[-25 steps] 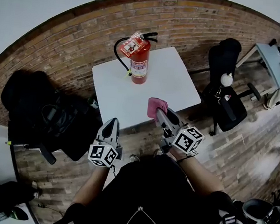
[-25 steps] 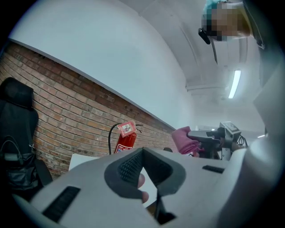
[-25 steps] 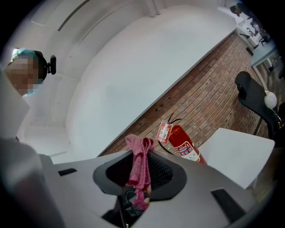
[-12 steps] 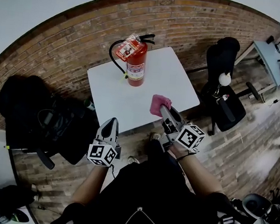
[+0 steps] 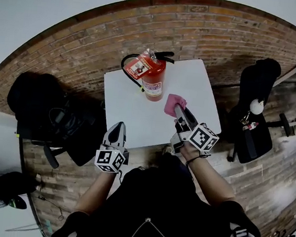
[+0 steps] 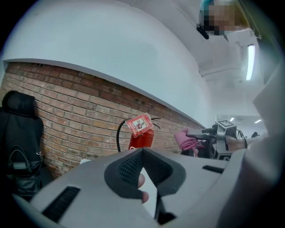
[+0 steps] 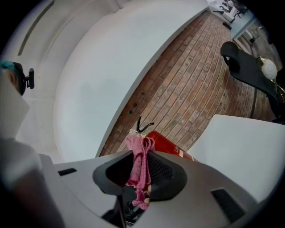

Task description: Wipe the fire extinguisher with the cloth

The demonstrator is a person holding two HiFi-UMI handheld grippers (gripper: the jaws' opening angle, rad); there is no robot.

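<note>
A red fire extinguisher with a black hose and a paper tag stands upright on the white table, toward its far side. My right gripper is shut on a pink cloth and hovers over the table just right of the cylinder, a short gap away. In the right gripper view the cloth hangs between the jaws with the extinguisher behind it. My left gripper is shut and empty, at the table's near edge. The left gripper view shows the extinguisher and the cloth ahead.
A brick wall curves behind the table. A black chair with bags stands to the left, and another black chair to the right. The floor is wood.
The right gripper has carried the pink cloth forward over the table, close to the extinguisher. The head view has shifted so the table sits nearer. The left gripper has stayed at the near edge.
</note>
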